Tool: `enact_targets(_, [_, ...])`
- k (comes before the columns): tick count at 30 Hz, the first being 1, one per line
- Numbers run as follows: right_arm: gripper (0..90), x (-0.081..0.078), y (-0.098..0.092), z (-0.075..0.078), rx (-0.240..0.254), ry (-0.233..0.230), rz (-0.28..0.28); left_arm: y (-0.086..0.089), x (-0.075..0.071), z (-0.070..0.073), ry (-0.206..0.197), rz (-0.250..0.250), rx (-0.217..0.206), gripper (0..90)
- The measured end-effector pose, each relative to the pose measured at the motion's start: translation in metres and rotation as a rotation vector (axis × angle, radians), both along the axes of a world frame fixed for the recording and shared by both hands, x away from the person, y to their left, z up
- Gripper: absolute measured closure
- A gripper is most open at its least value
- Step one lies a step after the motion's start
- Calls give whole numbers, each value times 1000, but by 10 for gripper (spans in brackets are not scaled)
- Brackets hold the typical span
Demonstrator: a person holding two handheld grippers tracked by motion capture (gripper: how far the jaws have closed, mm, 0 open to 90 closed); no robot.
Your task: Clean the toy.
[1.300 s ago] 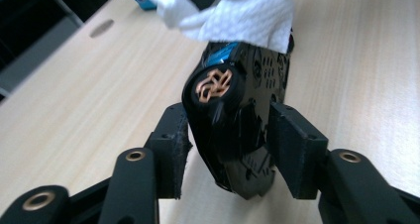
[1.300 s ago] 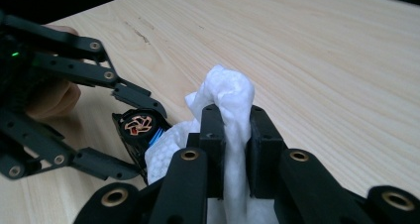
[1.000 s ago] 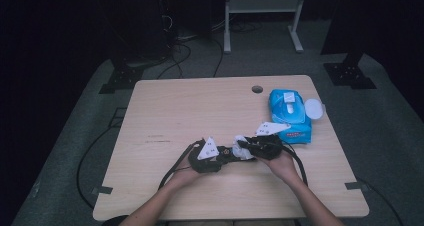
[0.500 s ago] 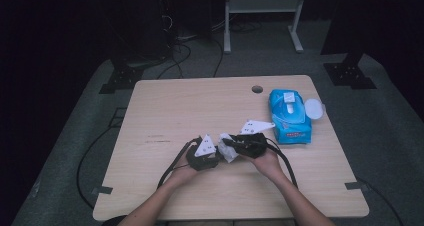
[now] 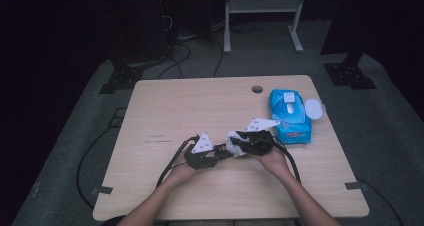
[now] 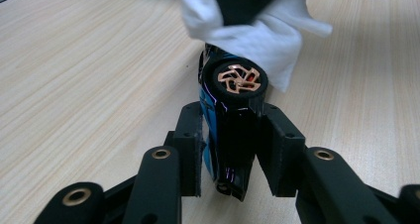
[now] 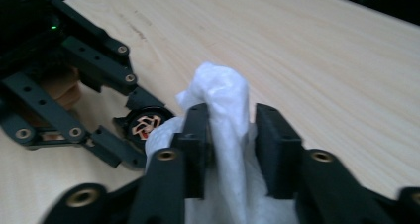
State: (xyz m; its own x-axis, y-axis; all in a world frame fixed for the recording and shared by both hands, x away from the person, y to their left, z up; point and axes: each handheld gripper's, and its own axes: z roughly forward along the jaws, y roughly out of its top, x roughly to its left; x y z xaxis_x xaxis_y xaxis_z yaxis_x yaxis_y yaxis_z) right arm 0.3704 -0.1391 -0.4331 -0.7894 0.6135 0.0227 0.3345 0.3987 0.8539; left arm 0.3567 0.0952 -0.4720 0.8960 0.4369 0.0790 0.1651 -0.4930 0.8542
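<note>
- The left gripper point(image 6: 233, 149) pinches a small toy car point(image 6: 229, 135) between its two black pads, which press on the car's flanks; the jaws stand close together around it.
- The car sits nose-up between the pads: glossy black body with blue streaks, and a black wheel point(image 6: 239, 79) with a copper-coloured spoked rim facing the camera.
- The right gripper point(image 7: 230, 144) holds a crumpled white wipe point(image 7: 225, 130) between its pads. Its jaws have just been opening a little; the wipe fills most of the gap, touching the left pad, while a sliver of space shows beside the right pad.
- In the left gripper view the wipe point(image 6: 257, 30) drapes over the upper end of the car, touching it just above the wheel.
- In the high view both grippers meet near the front middle of the wooden table point(image 5: 175, 111), tip to tip, left gripper point(image 5: 220, 153) and right gripper point(image 5: 239, 145).
- Compared with a second ago, the right hand has come in leftward from beside the blue wipes pack point(image 5: 289, 116), and the pair now works closer to the table's middle.
- The pack lies flat near the right edge, its round white lid point(image 5: 314, 108) flipped open to the side.
</note>
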Motion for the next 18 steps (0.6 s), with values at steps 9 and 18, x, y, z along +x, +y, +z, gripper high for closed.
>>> enact_targets(9, [473, -12, -10, 14, -26, -30, 11, 0, 2, 3, 26, 12, -29, 555])
enact_targets(18, [787, -23, -5, 3, -52, -80, 22, -2, 2, 3, 19, -1, -13, 658])
